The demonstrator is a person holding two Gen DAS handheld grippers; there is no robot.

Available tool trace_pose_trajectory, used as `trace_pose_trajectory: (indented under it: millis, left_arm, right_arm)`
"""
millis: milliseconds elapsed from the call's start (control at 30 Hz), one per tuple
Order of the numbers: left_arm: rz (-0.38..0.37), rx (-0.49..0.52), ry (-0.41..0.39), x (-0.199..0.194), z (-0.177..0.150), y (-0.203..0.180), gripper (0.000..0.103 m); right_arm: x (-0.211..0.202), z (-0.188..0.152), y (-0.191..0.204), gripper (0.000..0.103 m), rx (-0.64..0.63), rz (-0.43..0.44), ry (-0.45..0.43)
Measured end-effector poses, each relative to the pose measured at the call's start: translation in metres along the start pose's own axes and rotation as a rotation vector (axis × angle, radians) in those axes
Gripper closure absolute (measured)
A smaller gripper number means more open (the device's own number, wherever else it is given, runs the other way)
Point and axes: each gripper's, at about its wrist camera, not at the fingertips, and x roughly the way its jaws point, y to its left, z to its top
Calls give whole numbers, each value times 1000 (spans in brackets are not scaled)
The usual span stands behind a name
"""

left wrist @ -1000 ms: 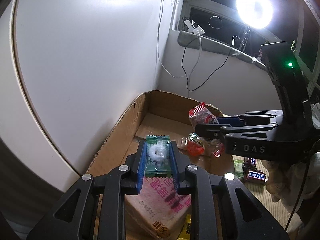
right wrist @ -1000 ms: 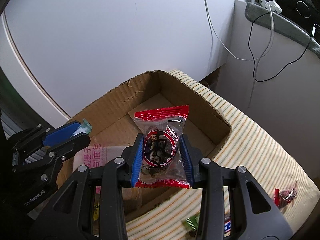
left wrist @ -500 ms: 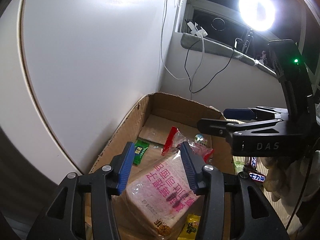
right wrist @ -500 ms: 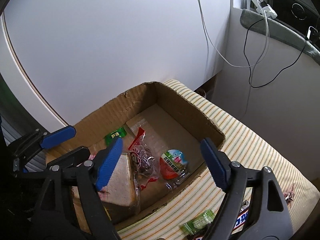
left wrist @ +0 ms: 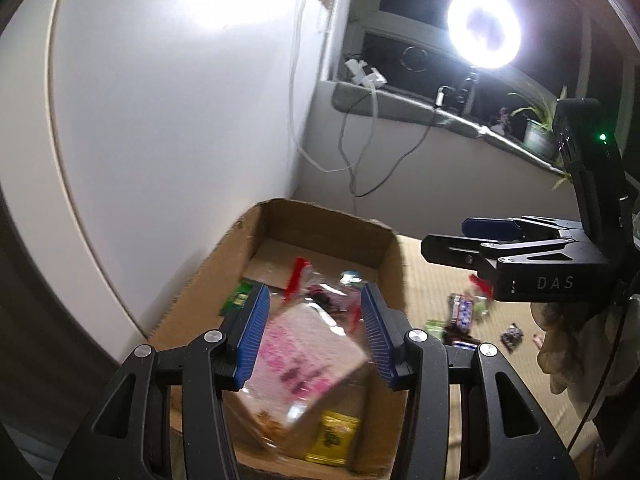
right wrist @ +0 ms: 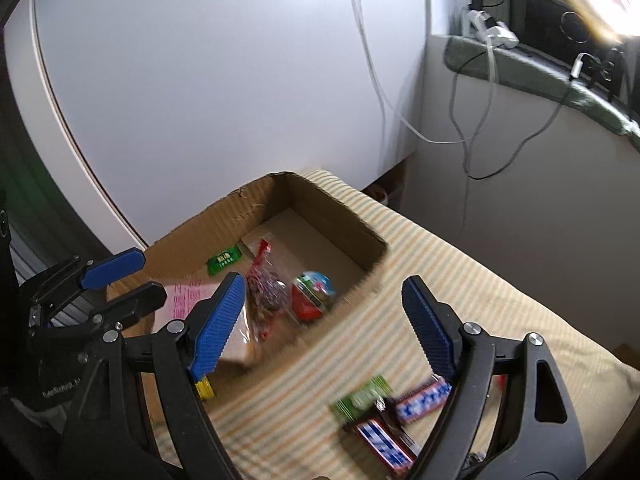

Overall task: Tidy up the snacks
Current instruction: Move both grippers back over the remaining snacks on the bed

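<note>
An open cardboard box [right wrist: 332, 208] [left wrist: 328, 220] stands on a striped mat. In it lie a pink-printed bread bag [left wrist: 304, 356] [right wrist: 184, 296], a small green packet [right wrist: 224, 259] [left wrist: 239, 299], a red clear-wrapped snack [right wrist: 264, 288], a red and blue round sweet [right wrist: 312, 290] and a yellow packet [left wrist: 332, 436]. My left gripper [left wrist: 314, 332] is open and empty above the box. My right gripper [right wrist: 320, 324] is open and empty over the box's near edge; it also shows in the left wrist view [left wrist: 500, 240].
On the mat [right wrist: 460, 280] to the right of the box lie loose snacks: a green packet [right wrist: 362, 398] and blue-and-white chocolate bars [right wrist: 424, 398]. A white wall [right wrist: 240, 80] rises right behind the box. A windowsill [left wrist: 420, 104] with cables and a bright ring lamp [left wrist: 484, 32] is at the back right.
Both grippers let go of their snacks: the green packet and the red snack now lie in the box. Both grippers have opened and drawn back to the right.
</note>
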Motion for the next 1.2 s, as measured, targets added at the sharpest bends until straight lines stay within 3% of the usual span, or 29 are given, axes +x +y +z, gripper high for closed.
trace_pose_trajectory:
  millis: [267,533,833,1100,1200]
  left_arm:
    - [-80,51,0,-9,-6,-42,57]
    - [-155,95,38,-1,-18,-83,57]
    - [-225,144,123,16,-41,-122,54]
    - [-268,112,224,45,-57,-135,54]
    - [-265,89,246,56,-56,-138,48]
  right_arm:
    - [-45,-32,-28,20,26,-57,-21]
    - [-84,-82,-82,20,111,-143,-2]
    - [-94,-134,-134,20,214,-206,72]
    - [-87,-173,-155,20,242,-262,148]
    - [-81,-182,-165,32,261,-267,172]
